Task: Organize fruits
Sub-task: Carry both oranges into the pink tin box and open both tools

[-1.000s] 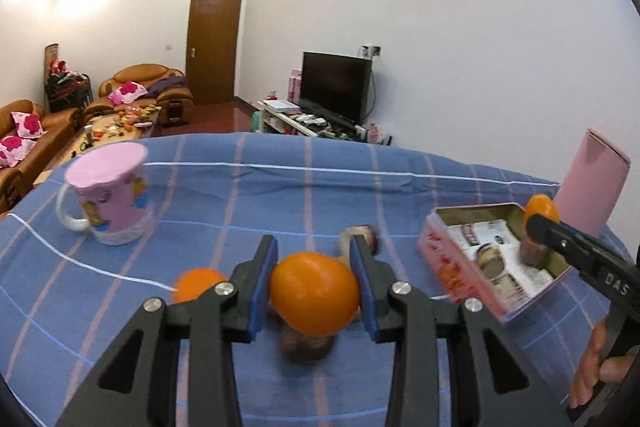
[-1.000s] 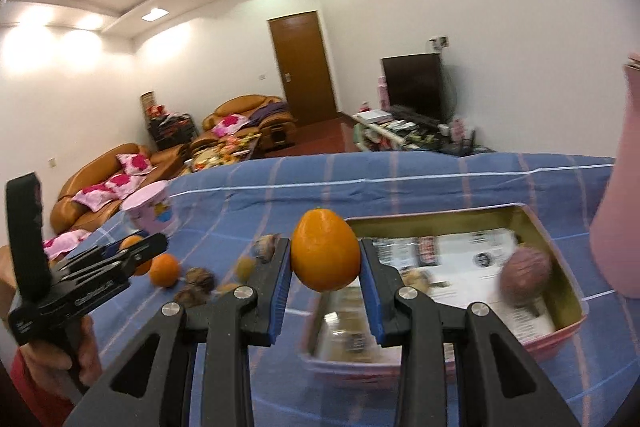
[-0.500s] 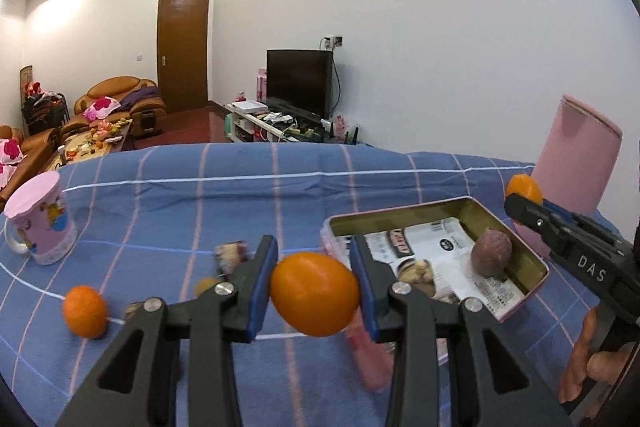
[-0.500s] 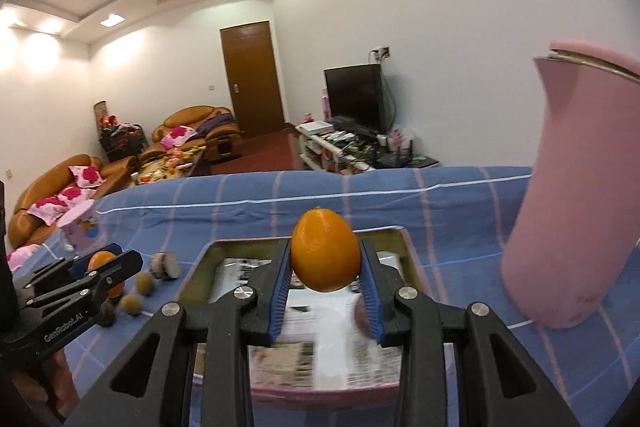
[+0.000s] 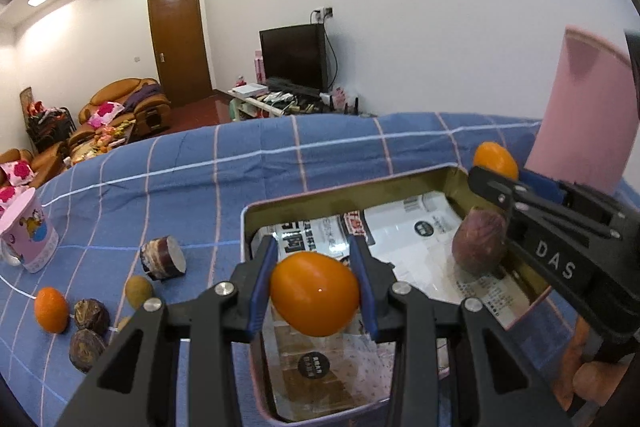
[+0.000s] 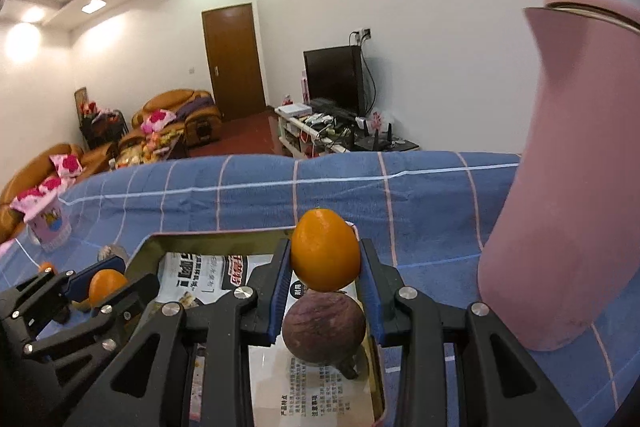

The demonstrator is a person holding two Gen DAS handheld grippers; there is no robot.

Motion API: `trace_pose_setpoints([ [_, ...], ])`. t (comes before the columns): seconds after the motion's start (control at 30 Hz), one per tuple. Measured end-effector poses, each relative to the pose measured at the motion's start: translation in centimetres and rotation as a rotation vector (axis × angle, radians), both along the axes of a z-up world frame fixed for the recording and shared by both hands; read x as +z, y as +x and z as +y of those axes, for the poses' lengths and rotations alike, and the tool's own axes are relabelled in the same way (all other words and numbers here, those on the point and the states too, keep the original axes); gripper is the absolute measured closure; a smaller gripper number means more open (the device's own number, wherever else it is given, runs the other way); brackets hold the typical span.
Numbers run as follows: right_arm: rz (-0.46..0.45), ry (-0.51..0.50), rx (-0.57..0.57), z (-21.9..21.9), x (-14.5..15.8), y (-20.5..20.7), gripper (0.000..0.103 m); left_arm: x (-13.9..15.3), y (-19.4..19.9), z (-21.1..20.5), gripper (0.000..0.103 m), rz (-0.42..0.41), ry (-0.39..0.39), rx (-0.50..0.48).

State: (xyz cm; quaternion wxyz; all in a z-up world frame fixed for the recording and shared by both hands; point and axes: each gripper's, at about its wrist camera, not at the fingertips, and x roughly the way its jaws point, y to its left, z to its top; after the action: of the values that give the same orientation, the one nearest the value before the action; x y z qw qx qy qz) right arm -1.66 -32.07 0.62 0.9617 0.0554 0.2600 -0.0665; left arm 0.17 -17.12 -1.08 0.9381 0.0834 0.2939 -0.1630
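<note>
Both grippers' fingers (image 5: 362, 267) grip oranges (image 5: 314, 293) above the blue checked tablecloth (image 5: 200, 179), living room behind.

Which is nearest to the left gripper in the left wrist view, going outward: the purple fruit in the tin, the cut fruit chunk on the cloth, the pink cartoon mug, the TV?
From the left gripper:
1. Purple fruit, right, inside the tin.
2. Cut fruit chunk, left, on the blue cloth; close to the purple fruit in rank.
3. Pink cartoon mug, far left edge.
4. TV, across the room.

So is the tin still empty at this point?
No, a brown-purple fruit already lies inside the tin on its printed paper.
</note>
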Motion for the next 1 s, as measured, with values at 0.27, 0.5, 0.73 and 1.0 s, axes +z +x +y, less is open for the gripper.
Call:
trace_pose_setpoints([
  [0.27,0.049,0.037,0.043,-0.1,-0.8,1.4,0.068,-0.4,0.3,-1.2,0.064,0.013,0.082,0.033],
  [0.5,0.048,0.086,0.066,-0.4,-0.9,1.4,0.067,-0.6,0.6,-1.2,0.064,0.032,0.082,0.036],
  [0.73,0.027,0.149,0.096,-0.7,-0.9,1.2,0.065,-0.6,0.8,-1.2,0.061,0.037,0.076,0.039],
  [1.0,-0.082,0.14,0.075,-0.3,0.4,-0.4,0.041,0.0,-0.3,-1.0,0.023,-0.028,0.066,0.039],
])
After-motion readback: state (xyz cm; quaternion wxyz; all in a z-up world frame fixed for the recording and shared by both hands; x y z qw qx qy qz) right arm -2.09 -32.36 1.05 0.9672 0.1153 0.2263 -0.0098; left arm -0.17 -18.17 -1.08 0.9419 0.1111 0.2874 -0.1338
